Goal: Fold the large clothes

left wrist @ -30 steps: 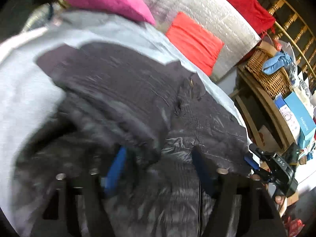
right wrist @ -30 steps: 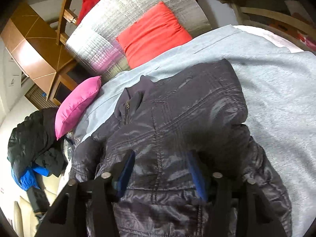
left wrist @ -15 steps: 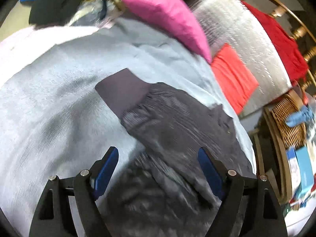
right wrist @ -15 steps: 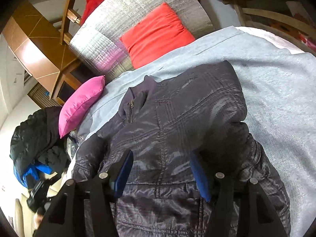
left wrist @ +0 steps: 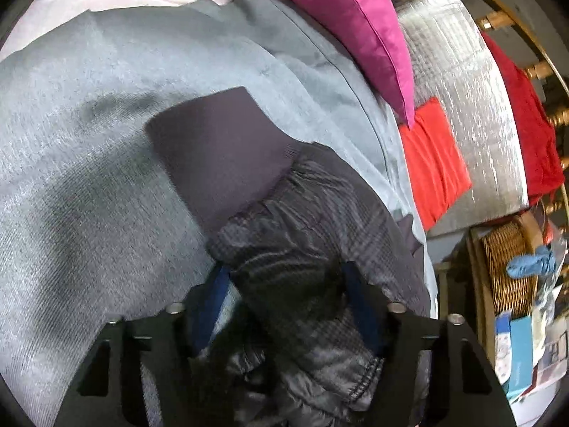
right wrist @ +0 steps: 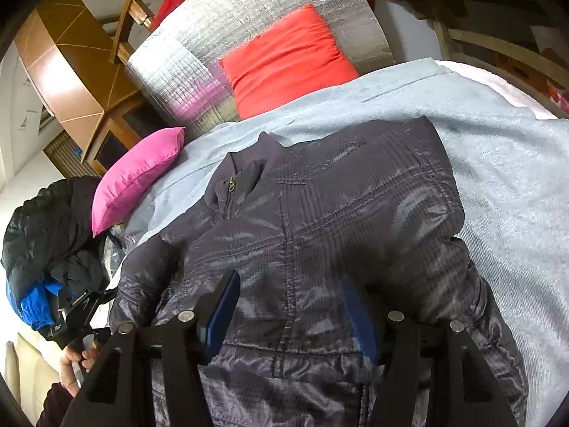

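A dark grey-purple quilted jacket (right wrist: 320,231) lies front up on a light grey blanket (right wrist: 515,178), collar and zip toward the far side. In the left wrist view its sleeve (left wrist: 284,249) runs out to a plain knit cuff (left wrist: 217,146). My left gripper (left wrist: 284,295) straddles that sleeve and its jaws are closing; a strip of blanket still shows beside the left pad (left wrist: 209,302). My right gripper (right wrist: 290,306) sits low over the jacket's lower front, open, and the inner face of its left pad (right wrist: 220,313) is bare. A hand (right wrist: 76,359) holds the left tool at the lower left.
A pink pillow (left wrist: 348,17) and a red cushion (left wrist: 434,163) lean on a silver quilted mat (left wrist: 462,71) behind the blanket. A wicker basket (left wrist: 508,267) and boxes stand on a shelf at the right. A black and blue jacket heap (right wrist: 46,227) lies beyond the pink pillow.
My left gripper left the jacket's body, swung out along the sleeve and came down over it, and its jaws are narrower than half a second ago. The right gripper has hardly moved.
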